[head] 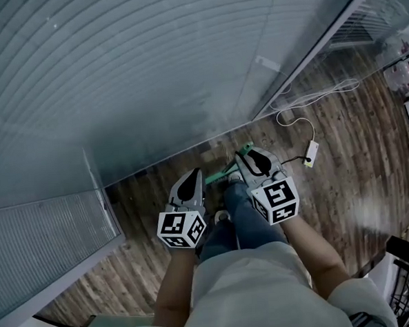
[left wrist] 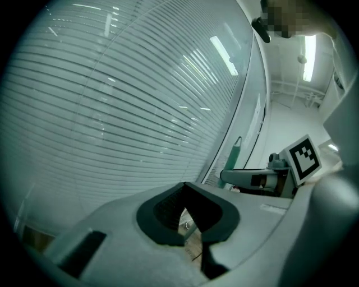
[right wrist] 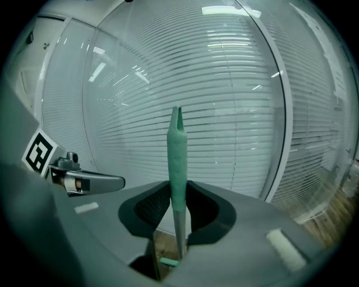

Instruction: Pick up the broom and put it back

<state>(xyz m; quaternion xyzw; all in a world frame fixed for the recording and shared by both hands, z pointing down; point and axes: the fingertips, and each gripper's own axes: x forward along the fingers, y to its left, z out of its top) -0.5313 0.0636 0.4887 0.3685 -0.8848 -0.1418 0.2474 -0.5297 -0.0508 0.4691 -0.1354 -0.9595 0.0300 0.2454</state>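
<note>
The right gripper (head: pixel 249 156) has its jaws clamped on the broom (right wrist: pixel 176 162), gripping at the bottom of the green sleeve, where it meets the bare metal shaft. The tapered green tip rises above the pads towards the glass wall (head: pixel 150 73). Holding it that high on the handle probably lets the broom hang close to upright, so its tip can be leaned against the wall. The lower end runs down through the jaws towards the wooden floor (head: pixel 342 158), on the side away from the wall; the broom's head is not clearly visible in any view.

The left gripper (head: pixel 195 174) hovers just beside the right one, at about the same distance from the glass wall. Its pads are a narrow slit apart with nothing between them, only floor showing through. It looks like a spare hand, placed to steady the handle if needed.

The glass wall, with its horizontal blinds, fills the space ahead, and a strip of floor lies at its foot. A slanted metal frame post (head: pixel 308 49) divides the panes. Farther along the wall, a white cable (head: pixel 302 122) with a small adapter (head: pixel 312 151) trails over the floor and could snag the broom if it swings that way. The person's legs (head: pixel 242 219) stand directly behind the grippers, on the side away from the wall, so the free space is forward.
</note>
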